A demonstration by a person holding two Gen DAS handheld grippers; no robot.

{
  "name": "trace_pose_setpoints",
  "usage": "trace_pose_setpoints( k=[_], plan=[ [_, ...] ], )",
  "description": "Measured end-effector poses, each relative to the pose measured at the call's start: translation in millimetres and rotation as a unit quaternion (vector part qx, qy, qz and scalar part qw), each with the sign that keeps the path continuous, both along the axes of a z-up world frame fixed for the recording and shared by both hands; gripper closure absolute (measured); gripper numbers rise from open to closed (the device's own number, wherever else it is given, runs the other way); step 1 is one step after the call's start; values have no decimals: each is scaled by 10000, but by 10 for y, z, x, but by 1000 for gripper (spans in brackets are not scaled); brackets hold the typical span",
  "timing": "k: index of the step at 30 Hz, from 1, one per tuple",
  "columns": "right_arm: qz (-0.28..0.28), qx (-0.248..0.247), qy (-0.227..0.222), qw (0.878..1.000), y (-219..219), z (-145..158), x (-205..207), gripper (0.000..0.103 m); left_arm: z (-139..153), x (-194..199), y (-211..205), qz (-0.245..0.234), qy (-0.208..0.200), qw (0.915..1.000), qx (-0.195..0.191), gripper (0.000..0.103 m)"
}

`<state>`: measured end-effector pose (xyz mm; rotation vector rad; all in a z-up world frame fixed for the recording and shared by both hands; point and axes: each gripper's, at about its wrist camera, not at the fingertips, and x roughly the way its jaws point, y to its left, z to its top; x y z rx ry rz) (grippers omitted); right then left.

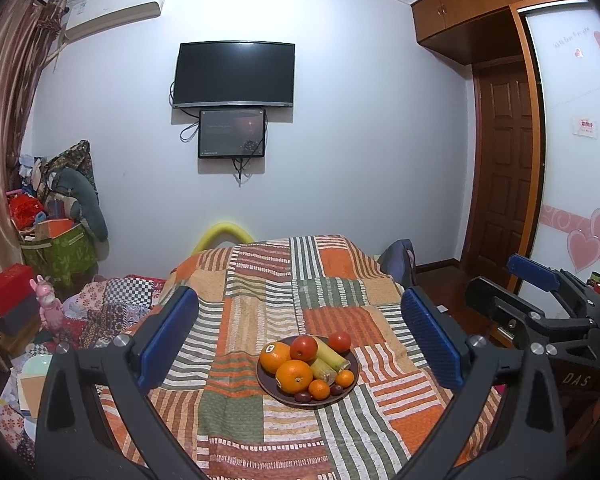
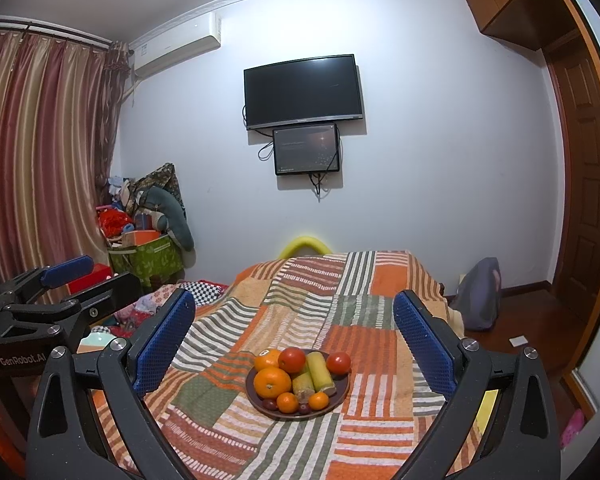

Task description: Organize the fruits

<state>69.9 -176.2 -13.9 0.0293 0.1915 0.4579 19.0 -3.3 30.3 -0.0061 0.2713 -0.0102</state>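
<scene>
The plate (image 1: 350, 390) of fruit sits on the patchwork blanket (image 1: 260, 280), dead ahead and well apart from both tools. The left gripper (image 1: 300, 336) hovers with jaws spread wide, plate framed between them; the right gripper (image 2: 294, 344) does the same, jaws apart and holding nothing. Nothing lies between either gripper and the plate. A television (image 1: 234, 74) hangs on the far wall. On the plate: two big oranges (image 1: 294, 376), two tomatoes (image 1: 303, 348), yellow-green stalk pieces (image 1: 332, 356), small tangerines (image 1: 319, 390) and dark little fruits (image 1: 302, 397), all heaped touching.
</scene>
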Motion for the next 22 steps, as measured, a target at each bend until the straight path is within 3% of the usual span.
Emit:
trace_pose_setpoints(
  k=[11,22],
  plan=[
    [-30,14,6,10000,-30,24,18,4,-22,35,29,-69,132,9997,-186,0],
    [-79,8,42,10000,-53,29,39,4,-21,37,11,-110,155,9997,-140,0]
  ],
)
